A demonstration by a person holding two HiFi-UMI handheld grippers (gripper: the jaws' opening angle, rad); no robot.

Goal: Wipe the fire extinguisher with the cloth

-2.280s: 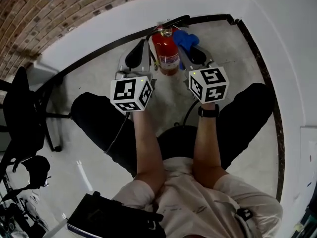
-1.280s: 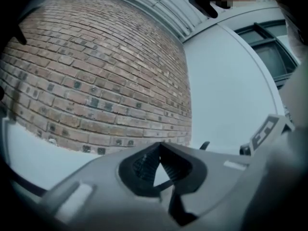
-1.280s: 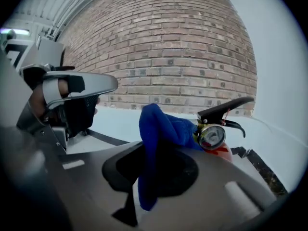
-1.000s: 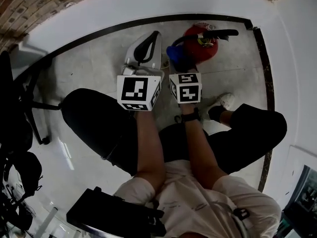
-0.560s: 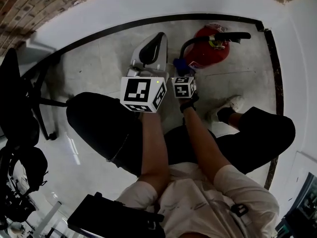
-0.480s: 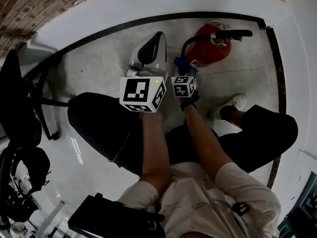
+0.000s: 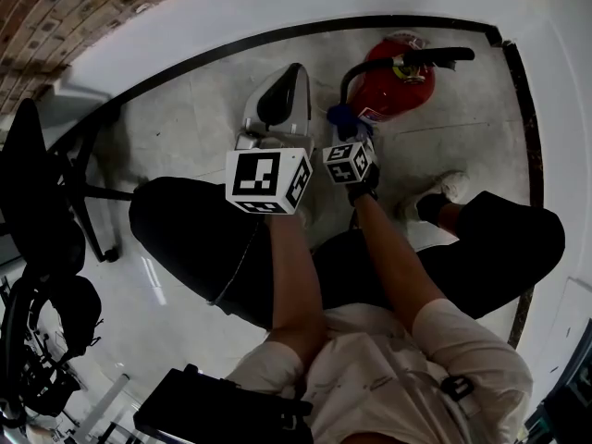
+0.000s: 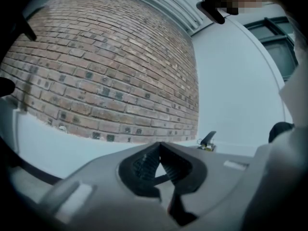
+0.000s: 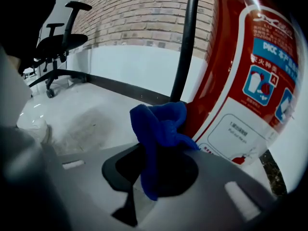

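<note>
A red fire extinguisher (image 7: 393,81) stands on the floor near the corner; its label (image 9: 260,105) and black hose (image 9: 185,47) fill the right gripper view. My right gripper (image 7: 339,123) is shut on a blue cloth (image 9: 161,129), which is pressed against the extinguisher's lower side beside the hose. The cloth (image 7: 339,117) shows as a small blue patch in the head view. My left gripper (image 7: 277,104) is held up left of the extinguisher, away from it, its jaws shut with nothing between them (image 8: 159,165).
A brick wall (image 8: 106,71) with a white lower band runs behind. A black office chair (image 9: 57,42) stands at the left. The person's legs (image 7: 203,239) and white shoe (image 7: 449,188) are on the tiled floor near the extinguisher.
The right gripper with the cloth has slid down and left along the extinguisher, from beside its upper body to low beside the hose. The left gripper stayed raised at the left.
</note>
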